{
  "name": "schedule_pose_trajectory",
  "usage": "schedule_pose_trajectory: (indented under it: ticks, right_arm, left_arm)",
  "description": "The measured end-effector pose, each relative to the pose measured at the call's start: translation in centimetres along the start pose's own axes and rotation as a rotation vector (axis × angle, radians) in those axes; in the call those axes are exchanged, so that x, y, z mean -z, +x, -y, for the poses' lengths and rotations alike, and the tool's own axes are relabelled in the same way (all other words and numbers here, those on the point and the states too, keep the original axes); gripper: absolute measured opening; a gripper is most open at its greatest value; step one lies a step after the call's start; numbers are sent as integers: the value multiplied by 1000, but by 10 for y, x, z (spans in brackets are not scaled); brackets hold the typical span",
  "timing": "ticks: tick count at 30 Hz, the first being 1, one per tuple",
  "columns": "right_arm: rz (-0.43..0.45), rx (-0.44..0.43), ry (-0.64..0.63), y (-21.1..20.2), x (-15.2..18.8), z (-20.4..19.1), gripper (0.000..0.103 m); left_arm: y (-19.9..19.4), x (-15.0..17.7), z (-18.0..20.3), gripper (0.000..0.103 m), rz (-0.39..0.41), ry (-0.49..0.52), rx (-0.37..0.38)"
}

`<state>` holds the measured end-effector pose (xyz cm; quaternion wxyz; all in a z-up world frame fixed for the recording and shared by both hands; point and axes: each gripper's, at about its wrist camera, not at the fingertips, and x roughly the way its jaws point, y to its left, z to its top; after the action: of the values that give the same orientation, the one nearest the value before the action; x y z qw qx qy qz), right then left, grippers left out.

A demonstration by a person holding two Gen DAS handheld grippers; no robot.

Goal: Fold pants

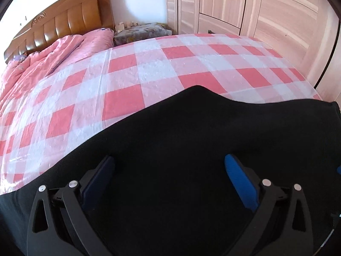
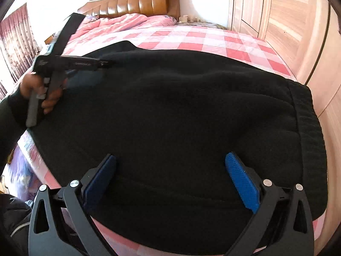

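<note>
The black pants [image 2: 170,128] lie spread across the near part of a bed covered with a pink-and-white checked sheet [image 1: 132,68], the waistband [image 2: 307,132] toward the right edge of the bed in the right wrist view. The right gripper [image 2: 170,170] hangs above the near part of the fabric with its blue pads [image 2: 240,181] spread wide and nothing between them. The left gripper [image 1: 170,170] likewise stands wide apart over the dark cloth, holding nothing; in the right wrist view it appears at the far left of the pants, gripped by the person's left hand [image 2: 42,91]. A rumpled pink quilt [image 1: 42,55] lies by the wooden headboard [image 1: 64,21], and a pale wood wardrobe [image 1: 255,10] stands beside the bed.
</note>
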<state>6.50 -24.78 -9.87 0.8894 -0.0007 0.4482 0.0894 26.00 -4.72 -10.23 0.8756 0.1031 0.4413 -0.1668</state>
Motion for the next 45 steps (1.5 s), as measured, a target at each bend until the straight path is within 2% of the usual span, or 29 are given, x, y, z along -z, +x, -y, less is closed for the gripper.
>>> schedule_pose_trajectory:
  ticks: [6,7,9,10,12,14,16,17,19,20,21,22,24,27,32,34,36,37,39,40,42,45]
  right_arm:
    - [25,-1,-8,-5,1,2,98]
    - [22,25,-4,-9,-1,2,98]
    - [90,94,-7,-37,-2,4,98]
    - [123,94,6,-50,3,8,98]
    - [144,83,74,-65,7,31,98]
    - [124,121,107,-63,10,49,98]
    - [97,158,106,-55,7,56,98]
    - [95,143,93,-51,5,56,98]
    - [77,109,62,-38,1,49,98]
    - [45,130,44,-30,1,47,98]
    - [19,176,6,-22,3,46,99]
    - [36,174,-17,-21,7,46,99]
    - [49,119,21,-24,14,58,99]
    - [61,95,15,-29,26,59,99]
    - [47,122,34,-31,22,53,99]
    - [27,166,43,-33,16,46,98]
    - [47,220,40,-42,10,34,98]
    - [87,195,20,-50,7,21,98]
    - [131,85,-24,-59,5,-2,98]
    - [147,48,-48,-60,4,-16,98]
    - [134,46,-73,-52,2,-32,98]
    - [54,37,-95,-27,6,-51,98]
  left_arm:
    - [1,1,-1,102,0,-1,4]
    - [-1,1,0,102,-5,1,2]
    - [-14,2,6,101,-9,-4,-43]
    - [-25,2,10,101,15,-8,-47]
    - [-51,-2,29,101,85,14,18]
    - [-56,-14,56,101,91,78,59]
    - [-43,-26,90,101,57,164,86]
    - [-29,-30,106,101,25,205,80]
    - [-5,-33,119,101,-14,223,59]
    - [5,-34,121,102,-35,226,60]
    - [13,-34,118,102,-19,205,85]
    - [15,-34,114,102,-6,186,101]
    - [19,-33,106,102,9,175,131]
    - [21,-34,109,102,18,181,117]
    - [18,-36,108,102,20,167,112]
    - [2,-32,101,101,26,130,67]
    - [-27,-24,86,101,75,83,111]
    - [-51,-14,73,101,116,52,151]
    - [-84,9,47,101,174,3,155]
    - [-95,22,32,101,184,-22,132]
    - [-104,55,-6,101,161,-89,45]
    - [-103,102,-51,101,94,-166,-64]
